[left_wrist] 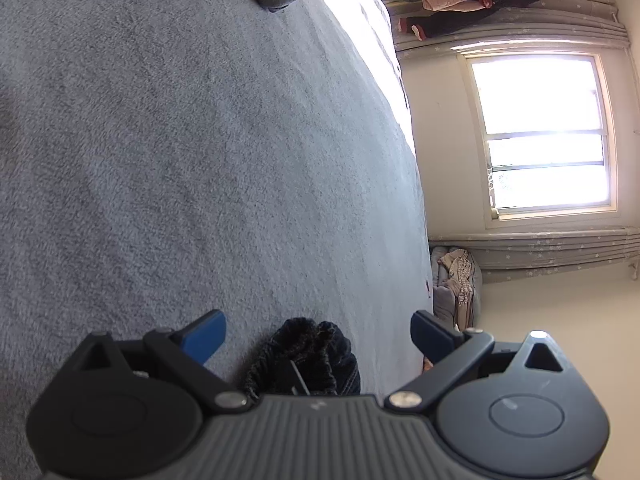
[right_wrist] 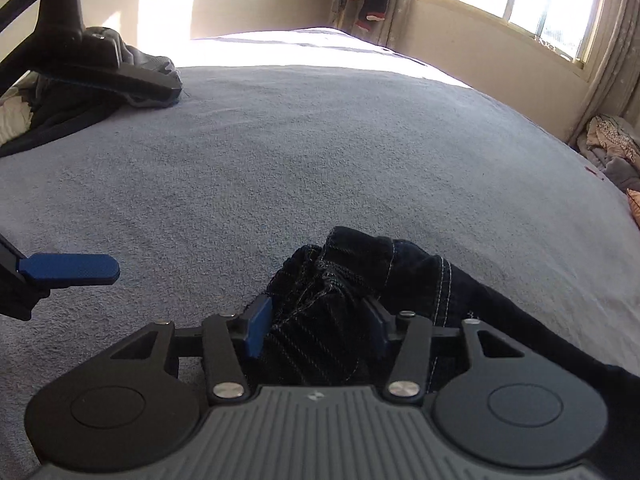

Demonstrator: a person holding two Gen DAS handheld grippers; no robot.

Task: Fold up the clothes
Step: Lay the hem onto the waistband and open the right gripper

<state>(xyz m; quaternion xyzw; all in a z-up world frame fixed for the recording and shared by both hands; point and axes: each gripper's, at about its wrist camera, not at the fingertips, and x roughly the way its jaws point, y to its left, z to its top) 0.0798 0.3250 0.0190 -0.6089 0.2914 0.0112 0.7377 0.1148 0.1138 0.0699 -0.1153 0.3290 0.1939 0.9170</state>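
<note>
Right jaws: we see the right gripper (right_wrist: 318, 326) with its blue pads partly spread on either side of a bunched fold of dark denim garment with pale stitching (right_wrist: 360, 280); whether the pads press on the cloth we cannot tell.
Left jaws: the left gripper (left_wrist: 318, 338) has its blue pads spread wide, holding nothing; the bunched dark cloth sits low between them, close to the gripper body.
Garment's place: we find the dark denim lying on the bed covered in grey-blue fleecy blanket (right_wrist: 320, 140), at the near edge, trailing off to the right under the right gripper.
Other gripper in view: from the right wrist we see one blue pad of the left gripper at the left edge, hovering over the blanket, well apart from the denim.
Further off: a heap of dark and grey crumpled clothes (right_wrist: 132, 76) lies at the far left of the bed.
Room: a bright window (left_wrist: 544, 132) with grey starred curtains (left_wrist: 560, 248) stands beyond the bed.
</note>
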